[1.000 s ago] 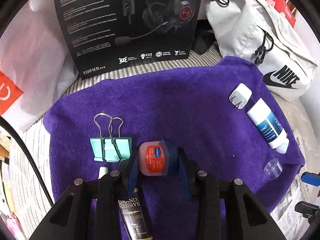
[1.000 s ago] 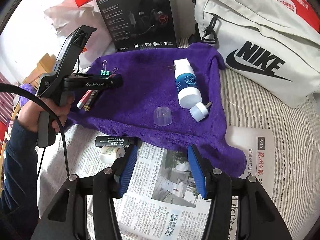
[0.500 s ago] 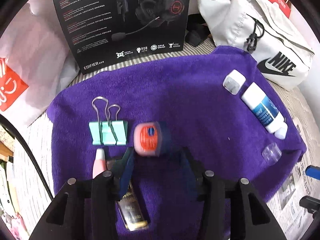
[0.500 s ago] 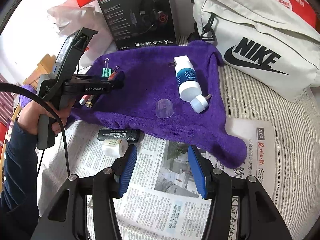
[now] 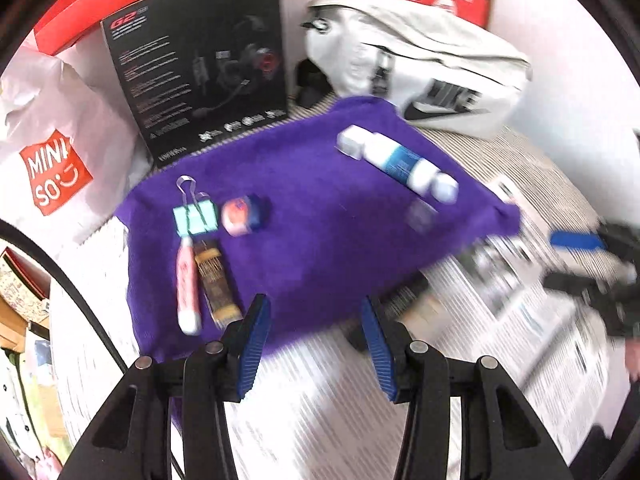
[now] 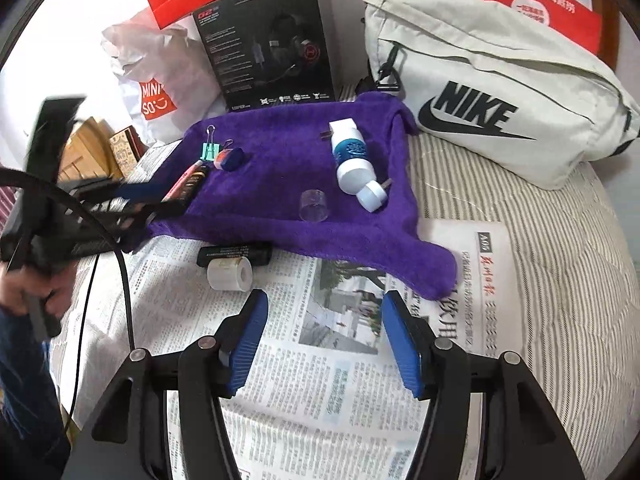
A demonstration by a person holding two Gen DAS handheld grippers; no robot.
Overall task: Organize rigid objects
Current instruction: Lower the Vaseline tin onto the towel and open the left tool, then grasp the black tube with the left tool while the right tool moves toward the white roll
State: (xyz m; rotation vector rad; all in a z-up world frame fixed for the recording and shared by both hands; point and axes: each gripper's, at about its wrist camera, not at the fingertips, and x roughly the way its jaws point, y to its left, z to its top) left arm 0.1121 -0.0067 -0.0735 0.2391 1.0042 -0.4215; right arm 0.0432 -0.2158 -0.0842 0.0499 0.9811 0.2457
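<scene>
A purple towel (image 5: 320, 216) (image 6: 280, 184) holds a small orange and blue jar (image 5: 243, 216) (image 6: 228, 159), a teal binder clip (image 5: 195, 219) (image 6: 209, 150), a pink tube (image 5: 187, 284) and a dark tube (image 5: 216, 280). A white and blue bottle (image 5: 400, 162) (image 6: 352, 156), a white plug (image 6: 374, 195) and a clear cap (image 6: 315, 205) lie to the right. My left gripper (image 5: 316, 336) is open and empty above the towel's near edge. My right gripper (image 6: 324, 336) is open and empty over the newspaper (image 6: 320, 360).
A black tube (image 6: 235, 253) and a white roll (image 6: 230, 273) lie on the newspaper just below the towel. A black headset box (image 6: 268, 40), a white Nike bag (image 6: 500, 96) and a white Miniso bag (image 5: 52, 152) stand behind.
My left gripper let go of the orange and blue jar beside the binder clip, opened, and pulled back and up toward the towel's near edge. The right gripper barely moved.
</scene>
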